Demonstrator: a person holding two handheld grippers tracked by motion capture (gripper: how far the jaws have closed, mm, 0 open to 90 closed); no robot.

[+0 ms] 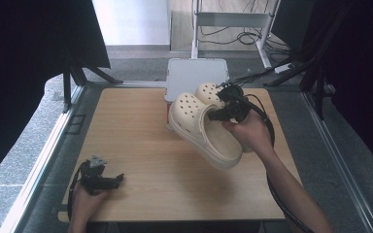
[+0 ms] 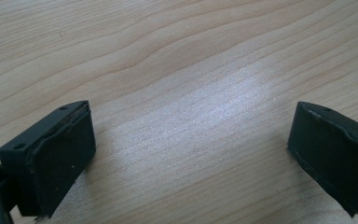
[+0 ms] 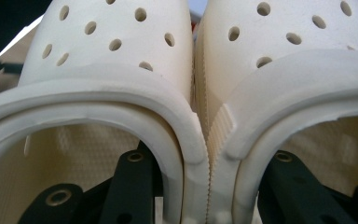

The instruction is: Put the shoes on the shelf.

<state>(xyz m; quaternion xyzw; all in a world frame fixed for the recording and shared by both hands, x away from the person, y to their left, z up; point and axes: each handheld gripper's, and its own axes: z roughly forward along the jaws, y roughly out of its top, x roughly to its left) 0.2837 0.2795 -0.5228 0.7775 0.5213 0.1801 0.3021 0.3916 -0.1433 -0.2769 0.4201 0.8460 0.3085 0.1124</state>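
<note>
Currently: right gripper (image 1: 219, 114) clamps two cream clogs (image 1: 205, 127) by their touching inner walls, one jaw inside each | clogs off the table (image 1: 141, 160), near grey box (image 1: 196, 75) | left gripper (image 1: 108, 180) wide open, holding nothing, on table.

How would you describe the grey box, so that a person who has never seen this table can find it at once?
Start from the wooden table and follow it to its far edge. The grey box sits there near the middle, just behind the pair of cream clogs gripped in the right gripper. It alone is flat, rectangular and grey.
</note>
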